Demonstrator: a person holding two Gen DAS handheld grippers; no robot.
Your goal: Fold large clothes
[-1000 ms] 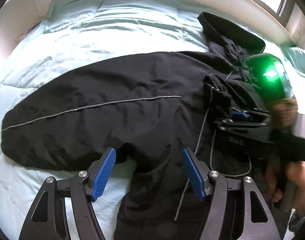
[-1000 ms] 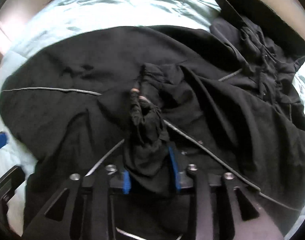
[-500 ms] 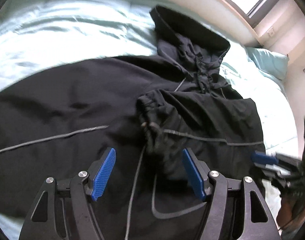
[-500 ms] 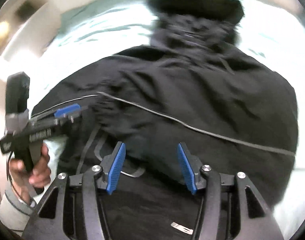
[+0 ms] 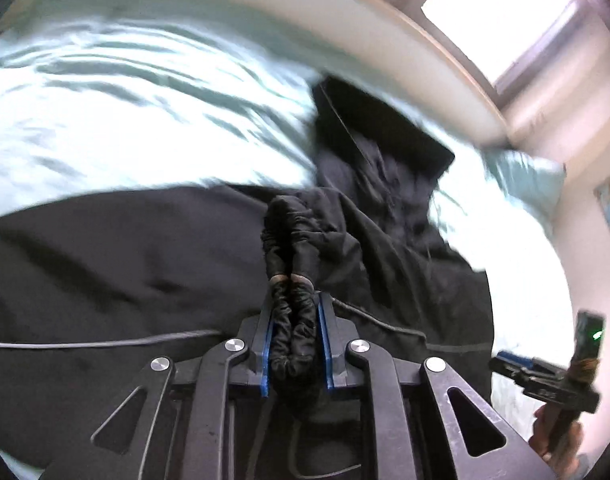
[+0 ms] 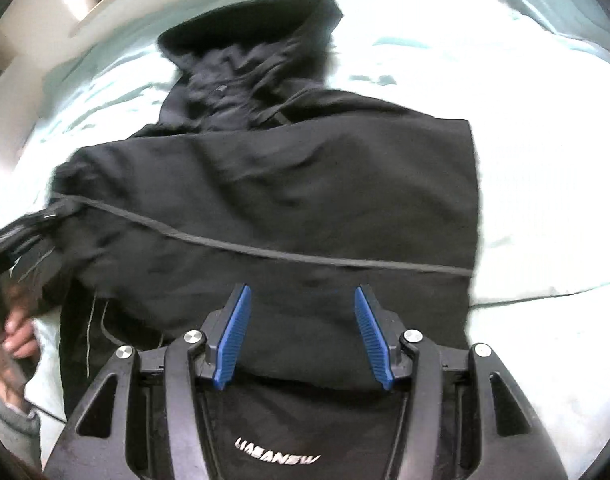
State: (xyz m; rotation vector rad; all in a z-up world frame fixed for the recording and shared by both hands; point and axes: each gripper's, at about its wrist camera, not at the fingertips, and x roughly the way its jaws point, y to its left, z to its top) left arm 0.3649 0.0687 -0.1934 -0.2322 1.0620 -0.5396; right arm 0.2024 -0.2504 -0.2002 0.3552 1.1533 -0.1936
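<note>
A black hooded jacket [image 5: 125, 248] lies spread on the bed, its hood [image 5: 377, 148] toward the far side. My left gripper [image 5: 295, 300] is closing its jaws, and its blue pads press on the bunched sleeve cuff [image 5: 291, 240] between them. In the right wrist view the jacket [image 6: 285, 188] fills the middle, with a grey piping line across it and the hood [image 6: 249, 40] at the top. My right gripper [image 6: 301, 300] hovers over the jacket's lower part, open, with nothing between its fingers. It also shows at the right edge of the left wrist view as the right gripper [image 5: 517, 362].
A pale green duvet [image 5: 125, 120] covers the bed, with a pillow [image 5: 525, 176] at the far right. A white bed frame [image 5: 385, 28] and a window [image 5: 497, 12] lie beyond. A person's hand [image 6: 17, 320] holds the left gripper at the left edge.
The right gripper let go of the sleeve cuff and swung away to the jacket's right side. The left gripper moved in over the cuff and closed on it.
</note>
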